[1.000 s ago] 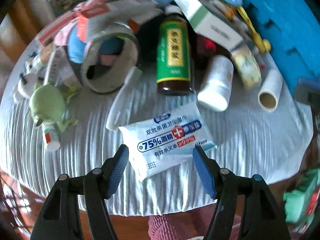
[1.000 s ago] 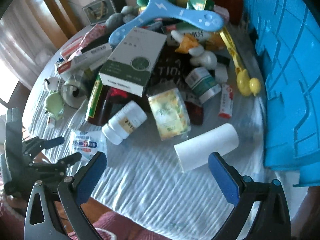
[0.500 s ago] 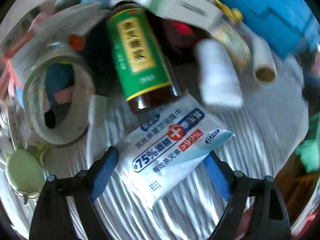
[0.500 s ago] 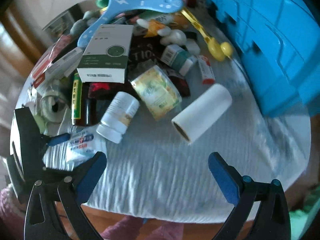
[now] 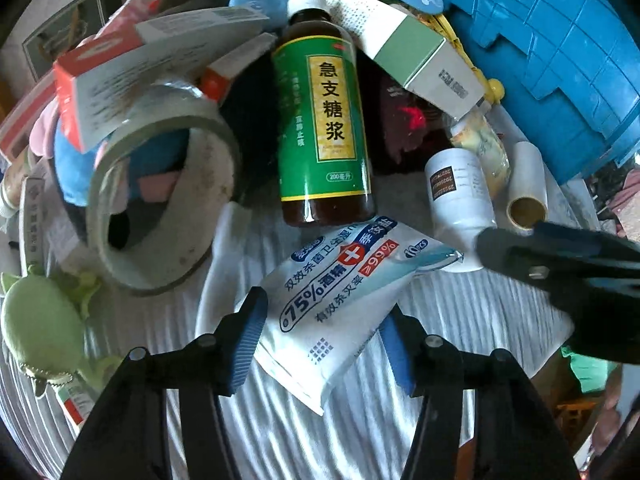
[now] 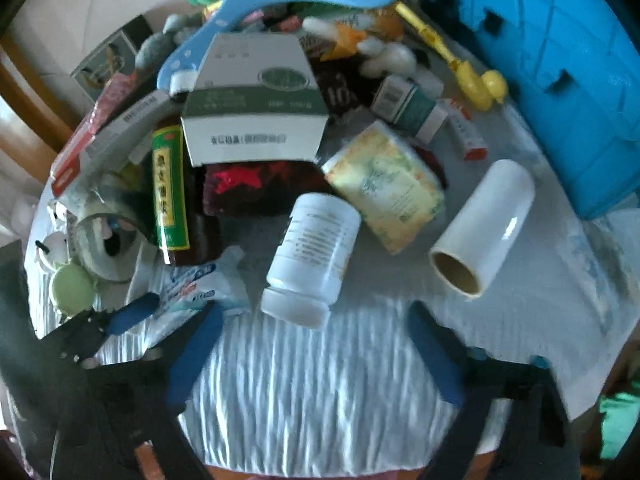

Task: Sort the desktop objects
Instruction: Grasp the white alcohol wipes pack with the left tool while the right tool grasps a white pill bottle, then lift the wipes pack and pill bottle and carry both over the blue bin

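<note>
Two blue pads of left hand-held gripper [image 5: 322, 340] partly spread, flanking alcohol wipes pack [image 5: 344, 292] on cloth-covered counter [image 5: 460, 320]; contact unclear. Pack just below syrup bottle [image 5: 324, 128]. Right hand-held gripper [image 6: 316, 356] spread wide, holding nothing, near white pill bottle [image 6: 312, 256].

The left gripper [image 5: 320, 328] has its blue-padded jaws on either side of a white-and-blue soft pack of alcohol wipes [image 5: 344, 292], seemingly touching its edges. The pack lies on the white ribbed cloth of the table [image 5: 460, 320], below a green-labelled brown syrup bottle [image 5: 322, 128] and beside a white plastic pill bottle [image 5: 460, 204].
</note>
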The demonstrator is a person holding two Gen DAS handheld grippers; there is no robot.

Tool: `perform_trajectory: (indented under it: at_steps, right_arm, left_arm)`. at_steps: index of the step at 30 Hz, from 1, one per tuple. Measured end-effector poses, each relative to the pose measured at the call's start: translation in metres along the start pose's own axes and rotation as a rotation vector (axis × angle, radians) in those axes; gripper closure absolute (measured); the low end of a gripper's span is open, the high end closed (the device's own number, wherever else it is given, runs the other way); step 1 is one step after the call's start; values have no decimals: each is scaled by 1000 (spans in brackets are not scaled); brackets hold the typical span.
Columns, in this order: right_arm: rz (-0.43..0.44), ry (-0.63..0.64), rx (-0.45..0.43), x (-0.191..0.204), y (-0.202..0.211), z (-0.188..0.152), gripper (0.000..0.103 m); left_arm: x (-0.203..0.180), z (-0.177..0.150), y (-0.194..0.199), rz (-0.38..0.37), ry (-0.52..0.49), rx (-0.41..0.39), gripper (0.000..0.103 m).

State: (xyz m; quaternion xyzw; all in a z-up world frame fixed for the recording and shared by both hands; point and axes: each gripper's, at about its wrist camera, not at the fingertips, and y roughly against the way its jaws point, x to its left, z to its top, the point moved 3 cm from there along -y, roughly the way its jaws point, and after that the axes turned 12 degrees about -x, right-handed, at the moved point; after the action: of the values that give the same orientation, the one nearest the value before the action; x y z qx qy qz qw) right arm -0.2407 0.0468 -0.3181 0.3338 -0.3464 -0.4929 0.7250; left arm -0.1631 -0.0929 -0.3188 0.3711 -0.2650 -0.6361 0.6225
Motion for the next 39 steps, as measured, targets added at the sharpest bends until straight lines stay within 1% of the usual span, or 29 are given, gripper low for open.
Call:
perform_trajectory:
  at_steps: [3,8,10,11,12,13,14,18,20,21,23,24,27,30,32,34,35,39]
  right_arm:
    - [4,-4,29,-1,-14,-2,25]
    - [23,-8,27,-1,-23,0,25]
    - [25,-4,36,0,-29,1,28]
    - [31,-4,43,0,-33,0,36]
    - [41,-11,55,0,-37,-1,41]
    - [47,-21,63,-1,-39,-1,53]
    - [27,-6,49,-1,-37,0,57]
    - [32,16,40,1,-21,-3,57]
    - [29,28,25,2,-10,-4,57]
    - [26,36,14,2,-2,-4,57]
    - [25,42,-2,3,9,-4,57]
    - [28,41,-11,3,16,-3,57]
    - [27,45,-48,3,37,2,57]
    - [32,48,-89,-2,55,15,57]
    - [36,60,-126,0,72,22,57]
    - [39,72,-162,1,83,22,57]
    - [38,76,-178,13,84,32,57]
    - [43,99,-256,19,107,54,57]
  left_arm:
    - [-4,3,-4,5,-7,5,49]
    - [-7,6,-8,27,9,-13,49]
    - [-9,7,-9,30,17,-26,50]
    - [-11,6,-9,37,7,-31,53]
    - [-14,6,-8,46,-7,-32,56]
    - [-17,4,-6,53,-23,-36,58]
    - [-13,12,-5,53,-28,-37,61]
    - [-9,18,9,27,-10,-31,68]
    - [-4,13,21,8,13,-30,71]
    - [-16,15,21,3,21,-31,74]
    - [-15,16,32,-15,33,-42,78]
    - [-9,12,43,-19,36,-51,79]
    - [-13,22,59,-34,41,-94,79]
    - [-19,37,79,-33,37,-158,79]
    - [-14,45,99,-28,36,-201,79]
    - [-24,62,98,-22,36,-235,79]
    - [-22,66,106,-22,37,-251,79]
    - [-34,91,118,-15,33,-317,79]
